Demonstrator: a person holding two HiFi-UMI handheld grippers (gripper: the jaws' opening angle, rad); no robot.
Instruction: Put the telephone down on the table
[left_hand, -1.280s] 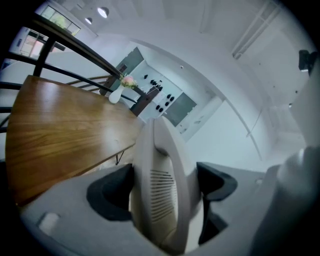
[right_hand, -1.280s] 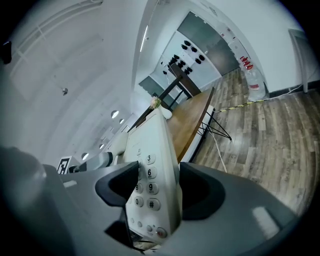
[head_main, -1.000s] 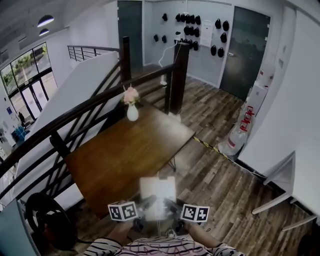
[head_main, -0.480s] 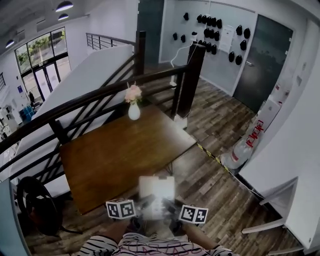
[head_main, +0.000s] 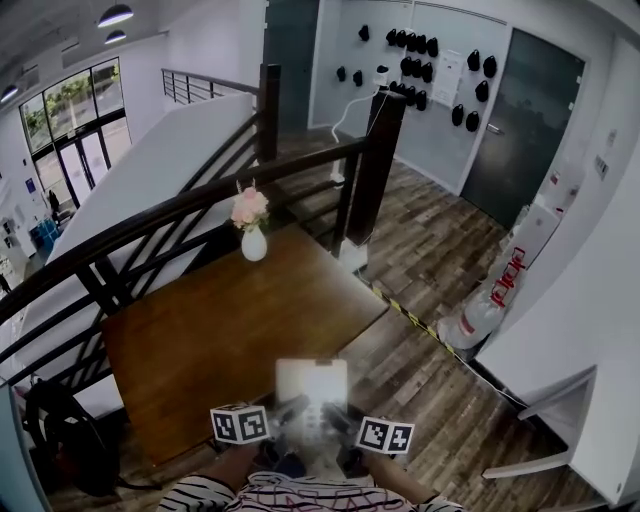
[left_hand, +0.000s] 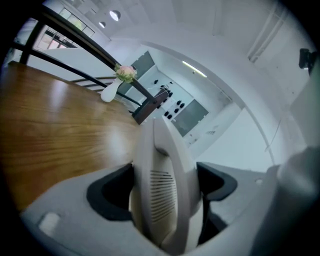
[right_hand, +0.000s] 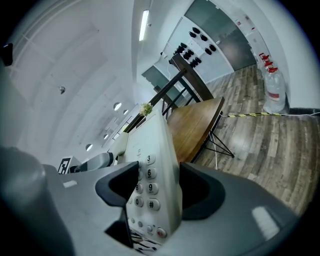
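Telephone (head_main: 311, 386) white, held in air at 6 o'clock of head view, over near edge of table (head_main: 200, 330), not set down. Left gripper (left_hand: 162, 187) clamped on handset side, jaws spread wide, pads pressing casing. Right gripper (right_hand: 152, 187) clamped on keypad side, jaws likewise wide and pressing. Vase (head_main: 253, 243) with pink flowers at table's 12 o'clock, well apart from telephone. Dark railing (head_main: 200, 205) behind table, 10 to 1 o'clock. Wood floor (head_main: 440, 250) at 3 o'clock.
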